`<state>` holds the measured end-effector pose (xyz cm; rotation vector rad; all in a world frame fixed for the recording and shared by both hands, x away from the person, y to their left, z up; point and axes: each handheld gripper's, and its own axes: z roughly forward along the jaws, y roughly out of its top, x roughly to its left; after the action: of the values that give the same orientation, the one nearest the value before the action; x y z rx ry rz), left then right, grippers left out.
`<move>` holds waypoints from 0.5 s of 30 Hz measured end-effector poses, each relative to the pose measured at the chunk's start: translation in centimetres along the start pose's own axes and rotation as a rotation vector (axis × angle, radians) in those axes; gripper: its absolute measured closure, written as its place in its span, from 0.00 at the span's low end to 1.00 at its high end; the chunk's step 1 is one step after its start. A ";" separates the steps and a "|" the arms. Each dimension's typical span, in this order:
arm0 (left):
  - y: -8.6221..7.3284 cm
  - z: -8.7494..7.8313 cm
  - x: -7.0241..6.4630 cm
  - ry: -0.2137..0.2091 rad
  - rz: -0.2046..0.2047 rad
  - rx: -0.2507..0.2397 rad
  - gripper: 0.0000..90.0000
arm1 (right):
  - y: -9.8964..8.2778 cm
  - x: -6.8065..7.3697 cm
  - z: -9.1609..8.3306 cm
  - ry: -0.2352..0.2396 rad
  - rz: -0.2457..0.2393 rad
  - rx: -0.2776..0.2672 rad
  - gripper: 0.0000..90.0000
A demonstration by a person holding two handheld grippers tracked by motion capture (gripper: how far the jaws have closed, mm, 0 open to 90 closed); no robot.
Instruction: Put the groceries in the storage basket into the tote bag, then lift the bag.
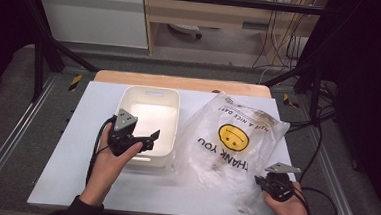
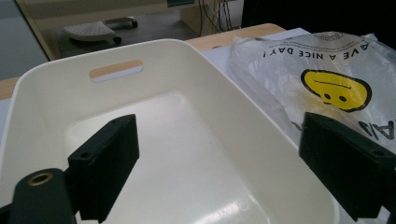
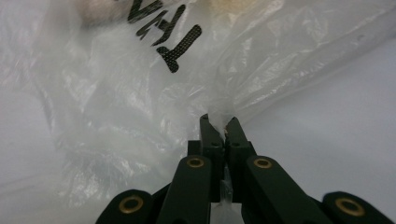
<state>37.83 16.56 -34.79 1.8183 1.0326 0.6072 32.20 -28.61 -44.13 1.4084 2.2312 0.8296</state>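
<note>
**Right gripper pinches the bag's edge**

The plastic bag (image 1: 234,140) lies on the table (image 1: 74,180), just right of the white bin (image 1: 147,160). The right gripper (image 3: 219,122) is clamped on its near corner. The left gripper (image 1: 149,137) hangs wide open over the bin.

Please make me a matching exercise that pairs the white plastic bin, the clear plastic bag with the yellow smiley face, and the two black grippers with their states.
Things:
1. white plastic bin
2. clear plastic bag with the yellow smiley face
3. left gripper
4. right gripper

States:
A. shut on a fold of thin plastic
B. jaws wide apart over the bin's near rim
C. empty, with a slot handle in its far wall
D. lying crumpled on the table, right of the bin

Pairs: 1-C, 2-D, 3-B, 4-A
</note>
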 end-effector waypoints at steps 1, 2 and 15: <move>0.0 -0.1 -0.1 -0.001 0.002 0.000 0.14 | -0.1 -0.5 -0.1 -0.009 0.014 -0.005 1.00; 0.1 -0.1 -0.3 -0.002 0.003 -0.002 0.14 | -0.1 -1.0 -0.3 -0.016 0.016 -0.001 1.00; 0.1 -0.4 -4.0 -0.057 0.066 0.005 0.14 | -0.3 -5.0 -0.2 -0.079 0.069 -0.021 1.00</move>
<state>35.46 13.34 -34.36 1.8689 0.9404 0.5899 34.01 -33.29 -44.16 1.4891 2.1198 0.8036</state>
